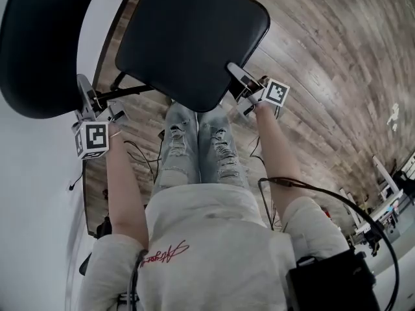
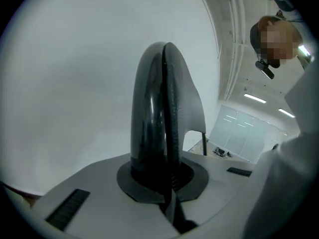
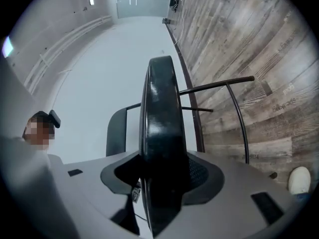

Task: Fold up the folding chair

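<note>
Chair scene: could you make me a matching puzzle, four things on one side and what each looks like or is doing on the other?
Things:
1. seat
2. left claw
3. right claw
4. floor

Descriptions:
A. brown wood planks
B. clamped on the seat's edge
C. black
D. fully closed, jaws pressed together

Pairs: 1-C, 2-D, 3-B, 4-A

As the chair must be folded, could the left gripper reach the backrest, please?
Probably yes: the left gripper sits beside the backrest with nothing between them, though its shut jaws must open first.
</note>
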